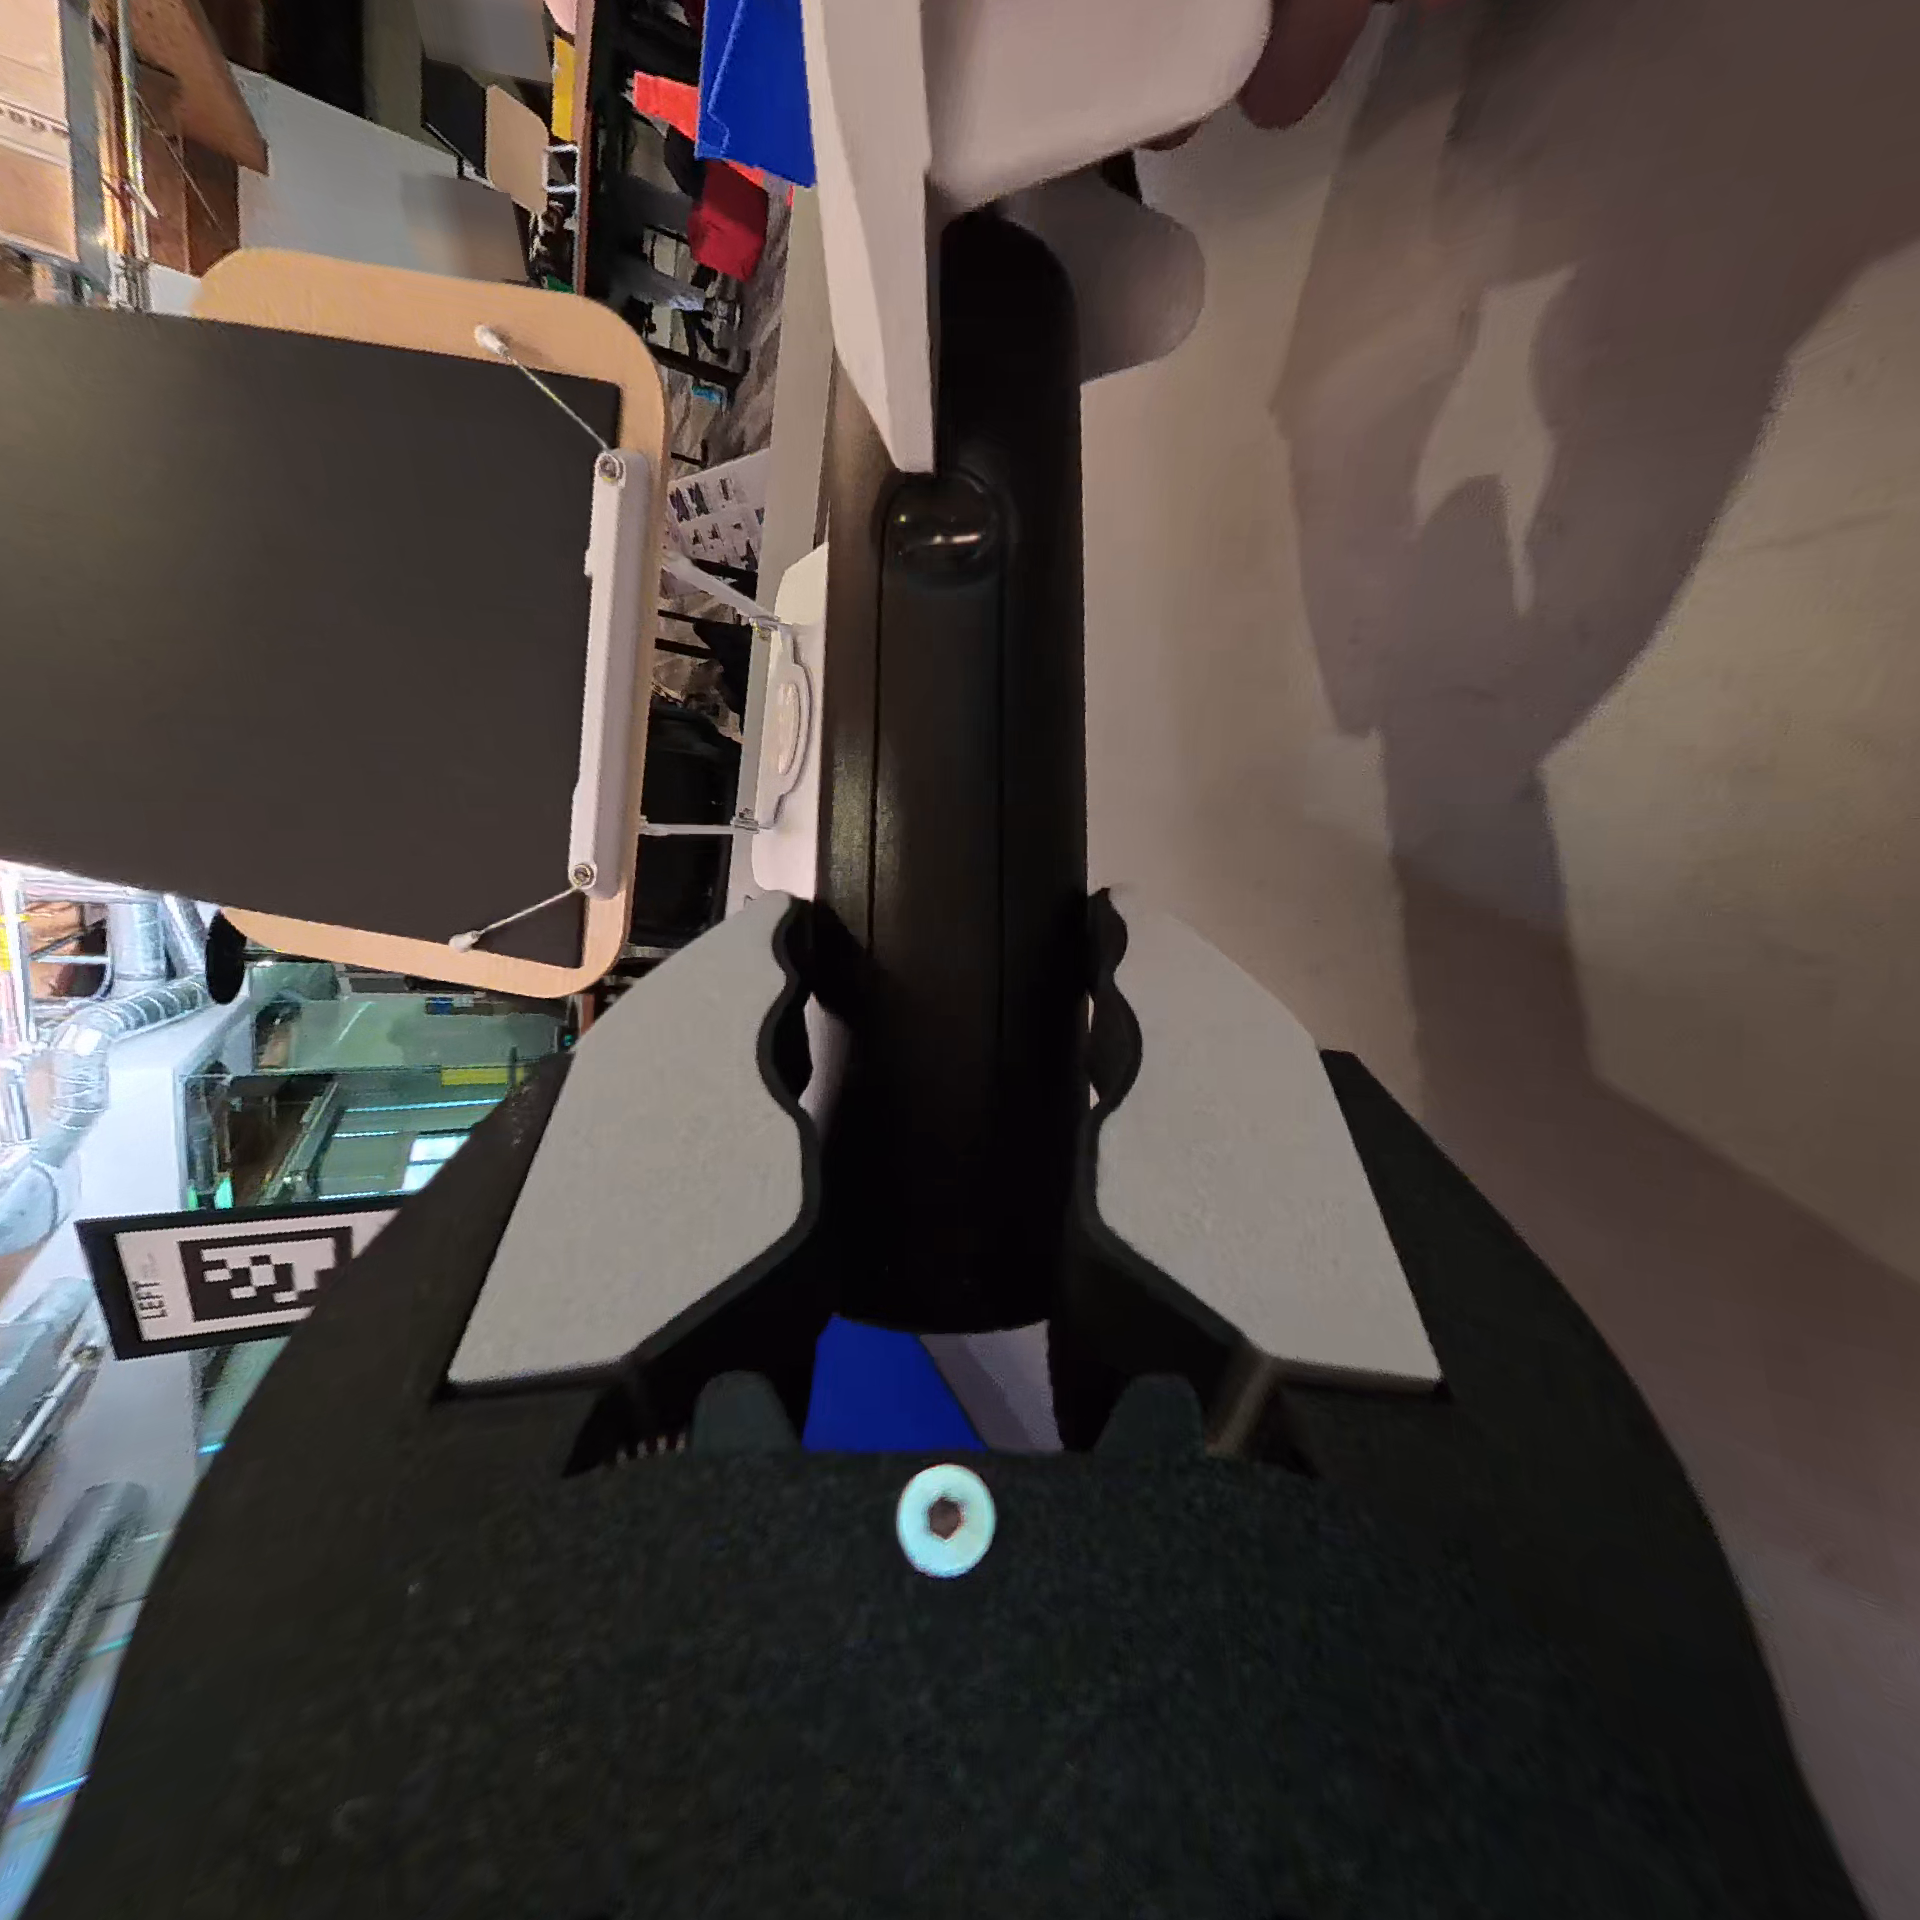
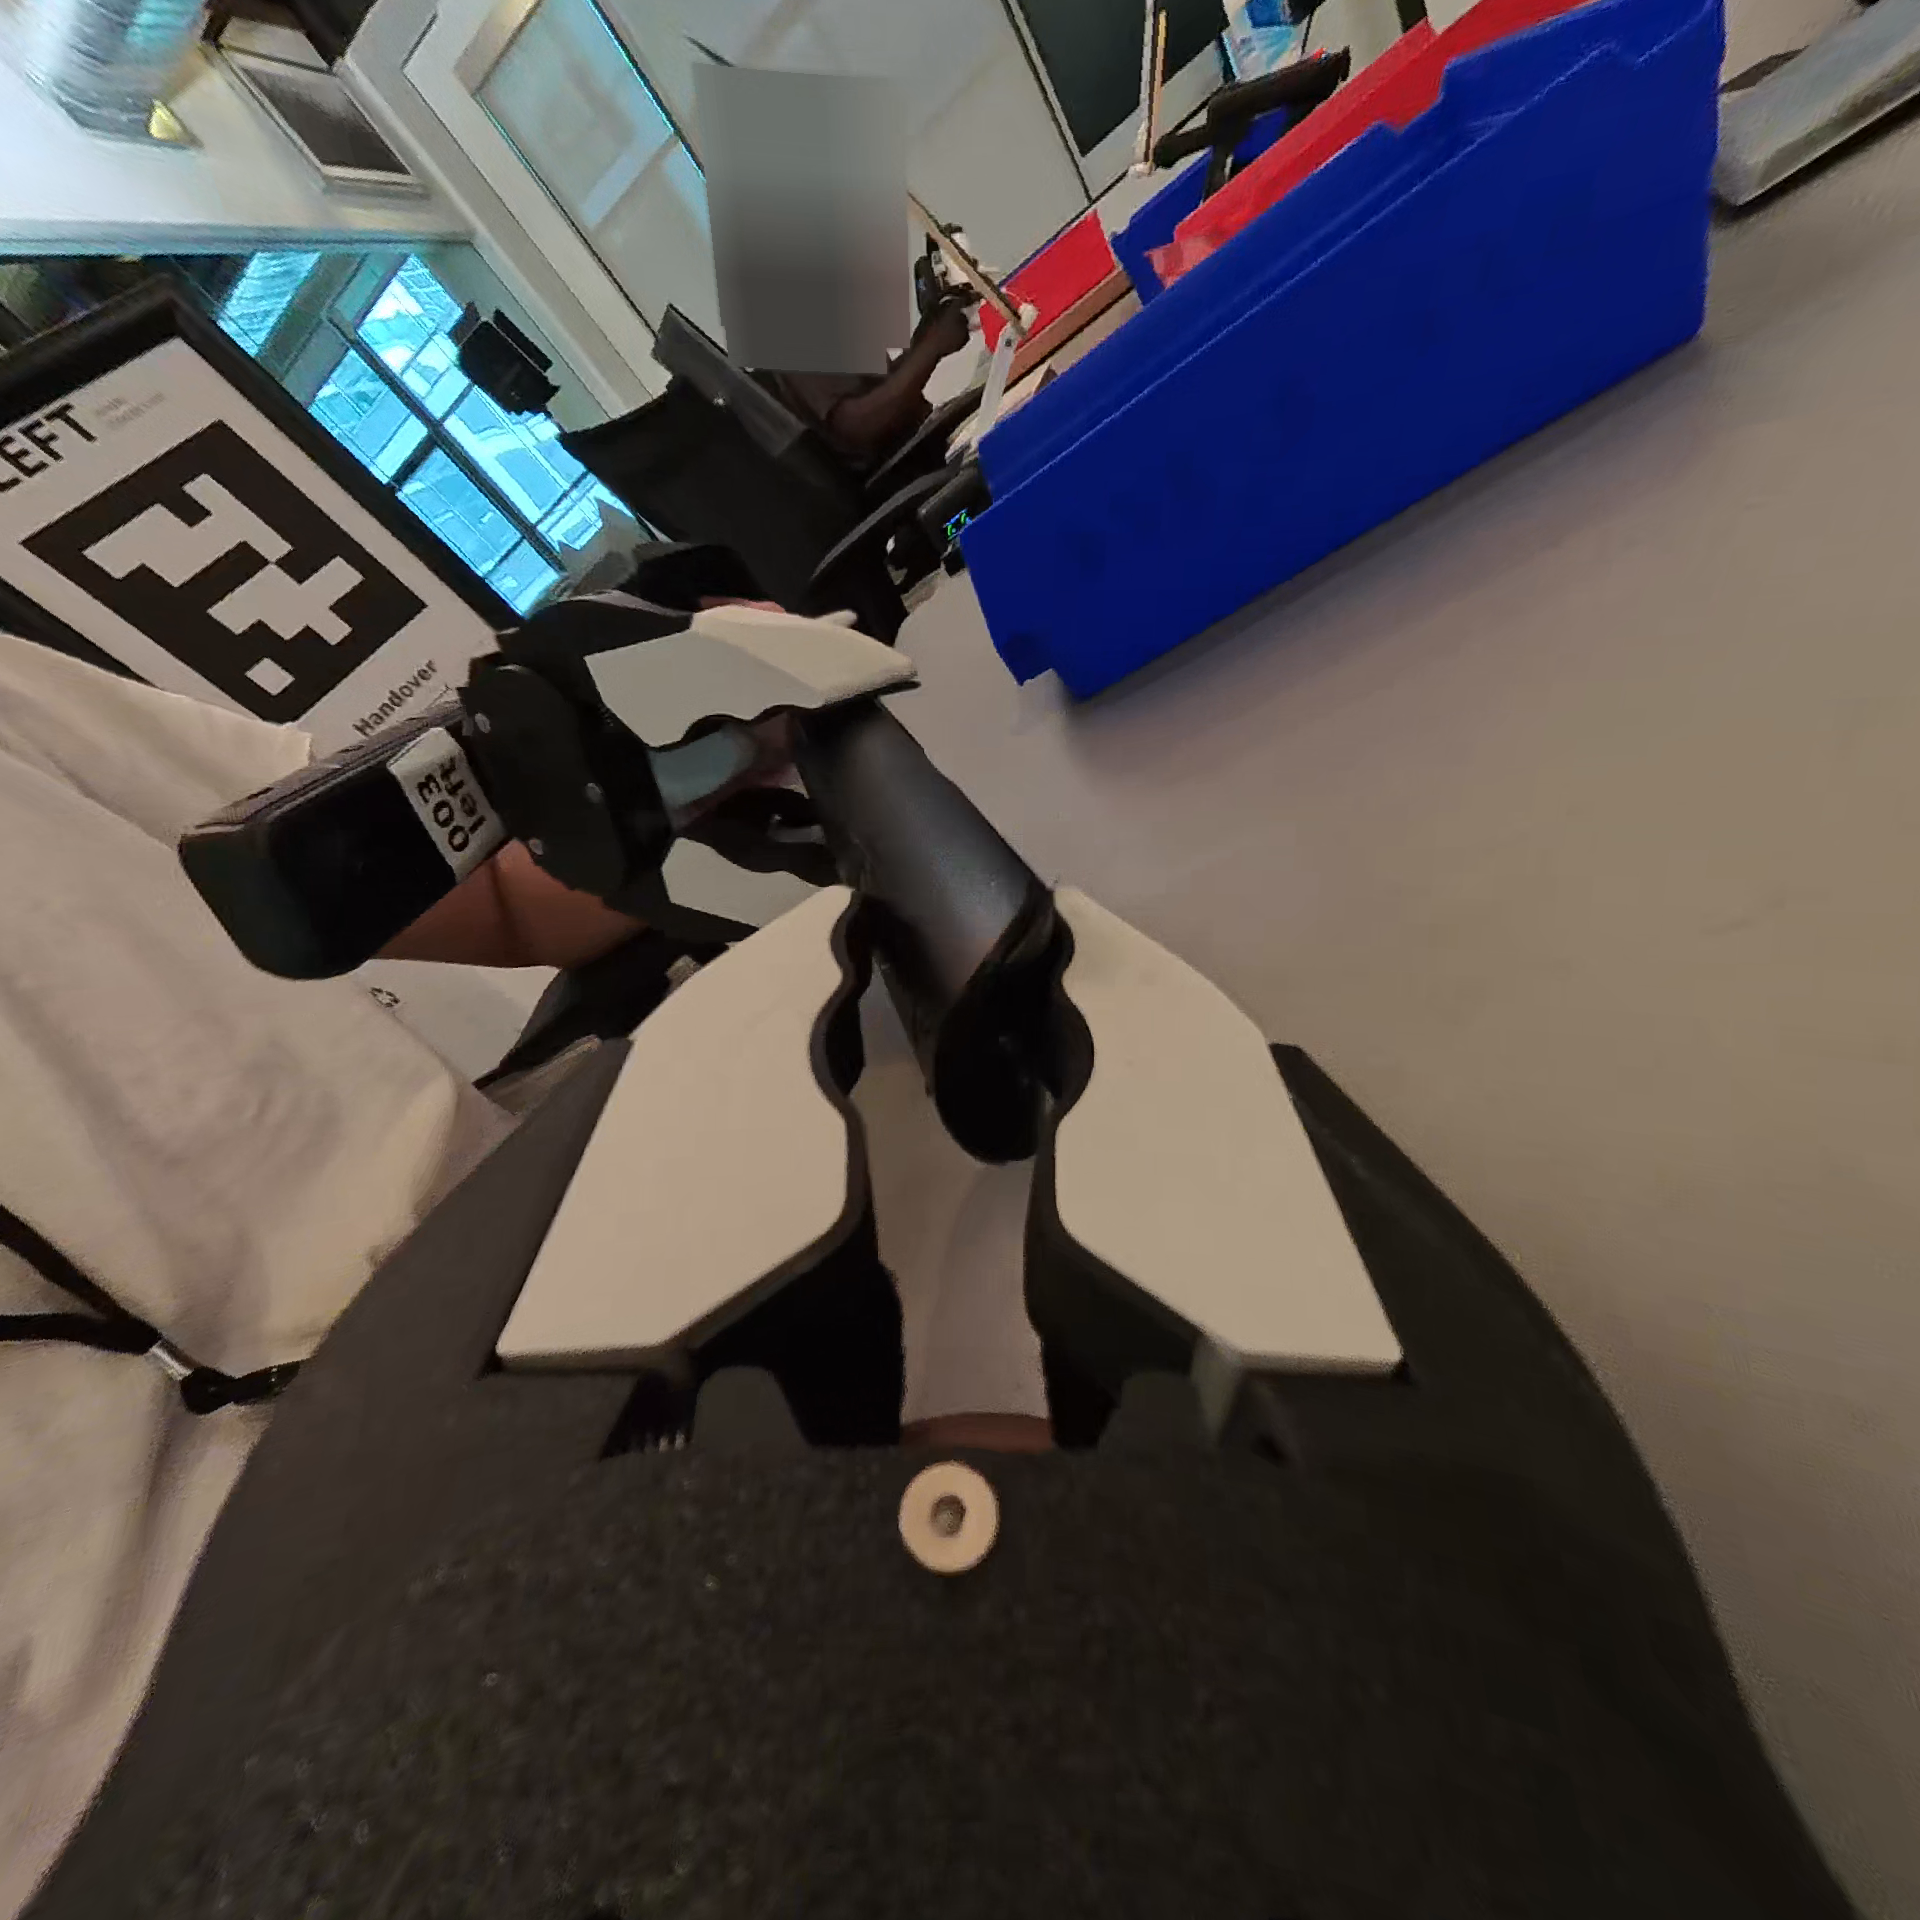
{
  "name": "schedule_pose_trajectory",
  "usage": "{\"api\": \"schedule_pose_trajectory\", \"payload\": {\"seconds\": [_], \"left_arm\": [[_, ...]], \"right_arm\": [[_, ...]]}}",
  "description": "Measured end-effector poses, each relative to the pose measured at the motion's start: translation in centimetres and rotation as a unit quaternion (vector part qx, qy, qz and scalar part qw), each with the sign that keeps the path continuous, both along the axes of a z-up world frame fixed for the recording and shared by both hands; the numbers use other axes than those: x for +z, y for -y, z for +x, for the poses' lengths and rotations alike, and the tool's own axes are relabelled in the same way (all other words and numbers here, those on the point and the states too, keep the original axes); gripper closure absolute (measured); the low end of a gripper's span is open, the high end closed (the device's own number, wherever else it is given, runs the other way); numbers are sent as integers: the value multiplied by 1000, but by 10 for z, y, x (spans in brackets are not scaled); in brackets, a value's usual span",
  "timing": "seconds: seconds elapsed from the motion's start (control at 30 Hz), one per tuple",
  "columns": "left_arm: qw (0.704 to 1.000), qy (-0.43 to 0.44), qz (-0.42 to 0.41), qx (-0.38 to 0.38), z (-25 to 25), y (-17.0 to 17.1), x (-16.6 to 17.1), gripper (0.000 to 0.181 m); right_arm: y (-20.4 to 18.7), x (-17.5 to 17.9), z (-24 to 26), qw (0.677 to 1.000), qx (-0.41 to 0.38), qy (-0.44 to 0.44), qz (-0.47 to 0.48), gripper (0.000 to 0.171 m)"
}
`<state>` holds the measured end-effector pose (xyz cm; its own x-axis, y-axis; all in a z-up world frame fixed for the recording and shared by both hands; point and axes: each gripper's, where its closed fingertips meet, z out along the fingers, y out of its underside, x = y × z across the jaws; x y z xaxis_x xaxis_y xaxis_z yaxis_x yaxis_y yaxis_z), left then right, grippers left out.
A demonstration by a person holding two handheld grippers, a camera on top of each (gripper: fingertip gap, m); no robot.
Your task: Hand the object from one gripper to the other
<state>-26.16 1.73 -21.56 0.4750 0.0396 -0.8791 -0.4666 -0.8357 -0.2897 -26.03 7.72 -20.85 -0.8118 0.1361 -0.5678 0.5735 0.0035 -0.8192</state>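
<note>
Both clamped: left gripper [image 1: 945,1039], right gripper [image 2: 951,997] fingers pinching smooth black cylindrical object [image 1: 966,831], opposite ends.

Black cylinder's [image 1: 966,831] near end hidden between claw fingers, right claw [image 1: 935,457] cut off at top edge

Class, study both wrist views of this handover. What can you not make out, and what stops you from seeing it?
- Left wrist view: the black cylinder's far end is covered by the right gripper's white fingers, so that grip cannot be judged.
- Right wrist view: the cylinder's near end sits between the right gripper's fingers; contact on both sides is unclear.
- Right wrist view: the left gripper's lower finger is hidden behind the cylinder.
</note>
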Motion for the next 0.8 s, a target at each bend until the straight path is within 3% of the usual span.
{"api": "schedule_pose_trajectory", "payload": {"seconds": [0.1,0.2,0.27,0.33,0.4,0.47,0.53,0.6,0.67,0.73,0.8], "left_arm": [[999,30,33,13,-9,2,-6,130],[990,100,90,27,-15,8,-10,136],[975,156,147,66,-27,17,-6,129],[949,224,203,95,-35,25,-6,130],[917,297,250,93,-35,28,-11,135],[887,357,275,99,-37,30,-18,137],[864,395,293,105,-39,31,-23,137],[851,412,307,108,-41,32,-23,139],[845,424,307,107,-41,32,-24,140],[848,417,307,108,-41,31,-23,141],[855,407,303,106,-41,31,-21,141]], "right_arm": [[1,5,-3,999,-16,-26,21,145],[-9,13,-17,990,-83,-79,83,148],[-31,30,-32,967,-153,-139,147,148],[-63,69,-42,934,-227,-203,186,148],[-113,119,-50,878,-329,-270,220,148],[-180,162,-52,787,-452,-325,267,148],[-243,178,-47,694,-542,-343,327,148],[-284,164,-48,641,-578,-327,386,148],[-307,137,-55,614,-588,-307,427,148],[-321,108,-66,596,-589,-291,461,147],[-326,80,-76,601,-580,-273,478,147]]}}
